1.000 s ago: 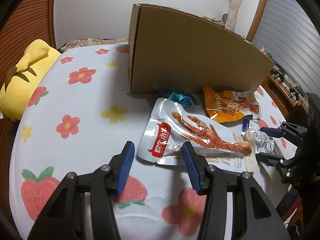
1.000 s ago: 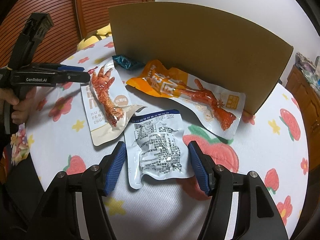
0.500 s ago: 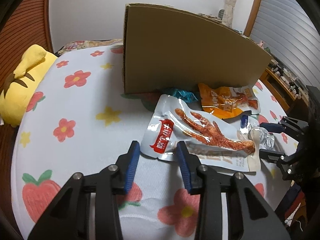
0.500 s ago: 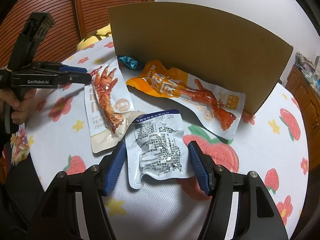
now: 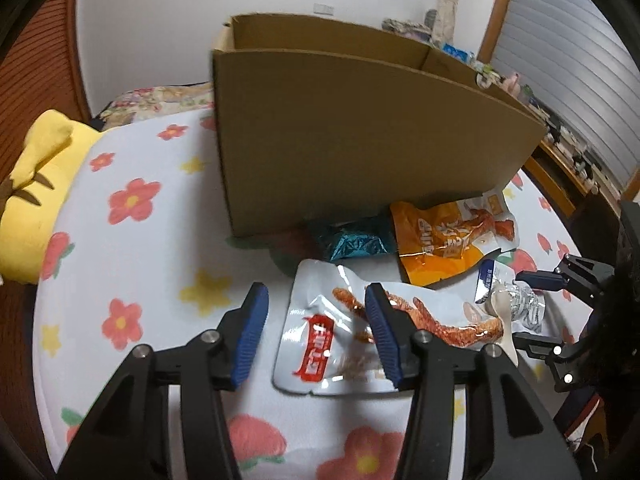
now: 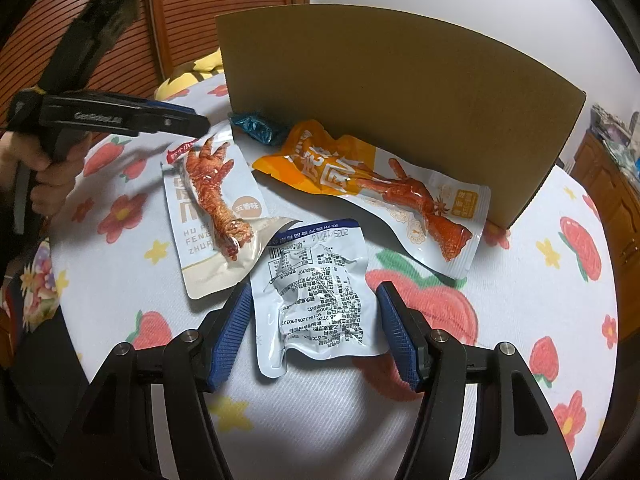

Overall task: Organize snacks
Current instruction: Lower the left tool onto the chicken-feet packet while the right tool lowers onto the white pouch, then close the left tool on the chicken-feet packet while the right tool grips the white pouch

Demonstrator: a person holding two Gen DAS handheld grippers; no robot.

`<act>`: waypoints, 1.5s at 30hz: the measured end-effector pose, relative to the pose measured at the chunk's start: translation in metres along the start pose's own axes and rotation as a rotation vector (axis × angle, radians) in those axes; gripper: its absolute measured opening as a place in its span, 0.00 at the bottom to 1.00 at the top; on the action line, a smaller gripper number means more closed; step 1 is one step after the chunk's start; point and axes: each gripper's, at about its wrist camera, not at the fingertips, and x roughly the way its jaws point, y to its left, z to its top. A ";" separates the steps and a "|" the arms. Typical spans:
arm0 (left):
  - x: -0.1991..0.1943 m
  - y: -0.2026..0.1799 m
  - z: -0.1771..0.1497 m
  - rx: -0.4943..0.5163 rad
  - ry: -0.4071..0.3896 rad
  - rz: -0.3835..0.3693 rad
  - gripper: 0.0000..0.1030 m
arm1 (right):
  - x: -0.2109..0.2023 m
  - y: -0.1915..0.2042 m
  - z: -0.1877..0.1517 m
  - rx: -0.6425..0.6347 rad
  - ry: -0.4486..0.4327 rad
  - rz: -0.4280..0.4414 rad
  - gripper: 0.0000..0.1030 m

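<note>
An open cardboard box (image 5: pixel 360 140) (image 6: pixel 400 100) stands on the flowered tablecloth. In front of it lie a teal wrapper (image 5: pixel 356 240) (image 6: pixel 256 128), an orange chicken-foot packet (image 5: pixel 440 240) (image 6: pixel 360 176), a white chicken-foot packet (image 5: pixel 320 340) (image 6: pixel 212 208) and a silver packet (image 6: pixel 316 288) (image 5: pixel 516 304). My left gripper (image 5: pixel 316 296) (image 6: pixel 180 122) hangs over the white packet's red-label end. Its jaws are opening, and the packet's edge lies between them unpressed. My right gripper (image 6: pixel 314 292) (image 5: pixel 536 304) stands open astride the silver packet, which lies flat.
A yellow plush toy (image 5: pixel 36 184) (image 6: pixel 188 76) sits at the table's far left edge. A person's hand (image 6: pixel 48 168) holds the left gripper's handle. Wooden furniture (image 6: pixel 616 184) stands beyond the right edge. Wooden slatted doors are behind.
My left gripper narrowed, then widened again, and moved up and right over the white packet's end; the box's open top now shows. The right gripper has not moved.
</note>
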 end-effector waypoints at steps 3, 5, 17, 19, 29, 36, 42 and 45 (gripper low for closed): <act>0.013 -0.002 0.005 0.009 0.041 -0.004 0.49 | 0.000 0.000 0.000 0.000 0.000 0.000 0.64; 0.021 -0.004 0.006 0.013 0.071 -0.030 0.50 | 0.000 0.000 0.000 0.000 0.000 0.000 0.64; 0.010 0.001 -0.007 -0.046 0.089 -0.069 0.50 | 0.000 0.000 0.000 0.000 -0.001 0.000 0.64; 0.006 0.001 -0.013 -0.053 0.089 -0.065 0.50 | 0.000 0.001 0.001 0.001 0.000 -0.001 0.64; -0.011 -0.002 -0.031 -0.047 0.071 -0.058 0.50 | 0.000 0.000 0.001 0.000 -0.001 0.000 0.64; -0.039 -0.027 -0.035 0.082 -0.003 -0.026 0.50 | 0.000 0.000 0.001 0.000 -0.001 0.000 0.64; -0.029 -0.065 -0.029 0.236 0.020 -0.042 0.53 | -0.001 -0.002 0.000 0.006 0.005 -0.007 0.61; -0.020 -0.080 -0.029 0.308 0.046 -0.051 0.60 | -0.002 -0.005 -0.001 0.008 0.010 -0.015 0.61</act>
